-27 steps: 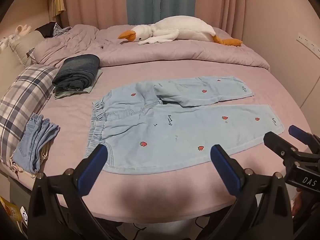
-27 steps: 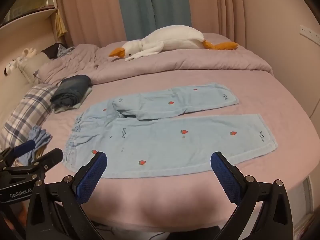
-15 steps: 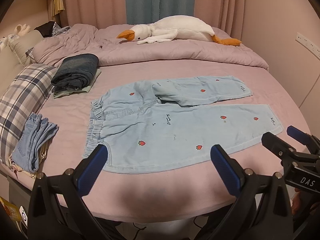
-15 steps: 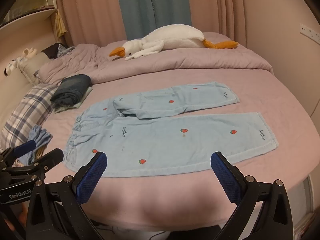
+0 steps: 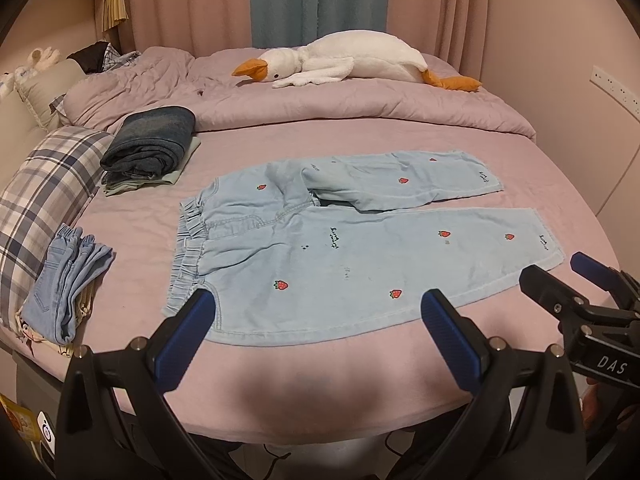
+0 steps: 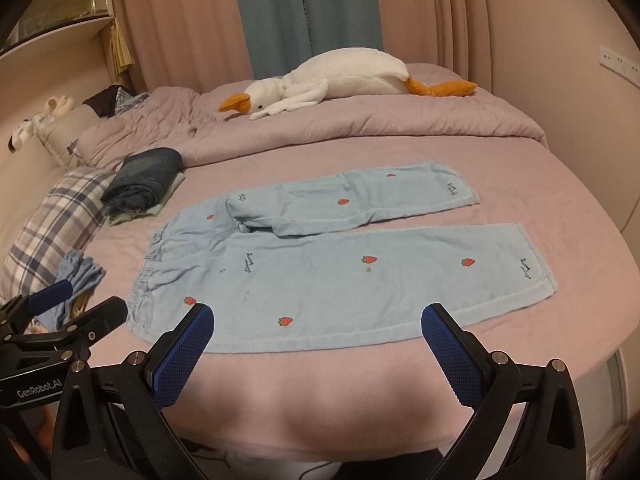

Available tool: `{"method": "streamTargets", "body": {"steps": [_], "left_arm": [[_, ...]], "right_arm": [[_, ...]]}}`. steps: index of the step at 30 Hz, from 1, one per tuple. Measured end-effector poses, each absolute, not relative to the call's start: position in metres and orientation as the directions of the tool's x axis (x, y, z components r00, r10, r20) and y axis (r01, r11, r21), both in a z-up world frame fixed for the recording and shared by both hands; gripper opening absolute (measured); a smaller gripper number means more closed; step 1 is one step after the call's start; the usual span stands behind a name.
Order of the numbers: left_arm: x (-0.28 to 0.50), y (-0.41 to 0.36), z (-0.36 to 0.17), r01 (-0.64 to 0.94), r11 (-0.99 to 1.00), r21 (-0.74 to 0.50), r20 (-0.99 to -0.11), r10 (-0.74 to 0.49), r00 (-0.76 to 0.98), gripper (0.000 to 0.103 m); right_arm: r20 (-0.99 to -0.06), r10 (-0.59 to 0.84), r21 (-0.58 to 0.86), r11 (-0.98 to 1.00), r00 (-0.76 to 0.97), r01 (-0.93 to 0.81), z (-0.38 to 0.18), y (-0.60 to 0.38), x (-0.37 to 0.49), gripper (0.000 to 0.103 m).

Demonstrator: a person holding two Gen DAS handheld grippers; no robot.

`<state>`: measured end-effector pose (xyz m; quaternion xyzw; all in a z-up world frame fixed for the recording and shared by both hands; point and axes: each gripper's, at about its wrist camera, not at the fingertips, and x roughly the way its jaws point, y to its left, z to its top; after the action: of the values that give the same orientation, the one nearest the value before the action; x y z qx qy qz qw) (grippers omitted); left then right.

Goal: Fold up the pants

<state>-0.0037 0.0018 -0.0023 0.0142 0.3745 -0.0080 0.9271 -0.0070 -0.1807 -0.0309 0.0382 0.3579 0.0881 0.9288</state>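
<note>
Hardly anything has shifted since the earlier frames: both views have only crept slightly closer to the bed. Our left gripper (image 5: 318,316) and right gripper (image 6: 318,330) hang with jaws spread wide and empty, short of the near hem. Ahead, the pale blue pants (image 5: 360,248) lie flat on the pink bed (image 5: 280,376), long axis running left to right. Our left is nearer the waistband (image 5: 188,252), our right the leg cuffs (image 6: 532,264).
</note>
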Motion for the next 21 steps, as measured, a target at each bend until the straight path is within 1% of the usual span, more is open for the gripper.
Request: {"method": "streamTargets", "body": {"steps": [10, 18, 20, 21], "left_arm": [[-0.004, 0.0, -0.006, 0.033, 0.999, 0.034, -0.697, 0.0, 0.717, 0.103], [-0.002, 0.0, -0.009, 0.043, 0.997, 0.071, -0.706, 0.02, 0.707, 0.103], [0.0, 0.001, -0.011, 0.057, 0.998, 0.038, -0.71, -0.013, 0.704, 0.103], [0.003, 0.005, -0.013, 0.07, 0.997, 0.013, -0.725, -0.039, 0.687, 0.103]], "right_arm": [[-0.662, 0.189, 0.134, 0.982, 0.726, -0.134, -0.031, -0.18, -0.008, 0.103], [-0.671, 0.189, 0.135, 0.982, 0.717, -0.132, -0.035, -0.177, -0.009, 0.103], [-0.671, 0.19, 0.136, 0.982, 0.716, -0.133, -0.038, -0.176, -0.009, 0.103], [-0.671, 0.191, 0.136, 0.982, 0.717, -0.135, -0.039, -0.175, -0.009, 0.103]]}}
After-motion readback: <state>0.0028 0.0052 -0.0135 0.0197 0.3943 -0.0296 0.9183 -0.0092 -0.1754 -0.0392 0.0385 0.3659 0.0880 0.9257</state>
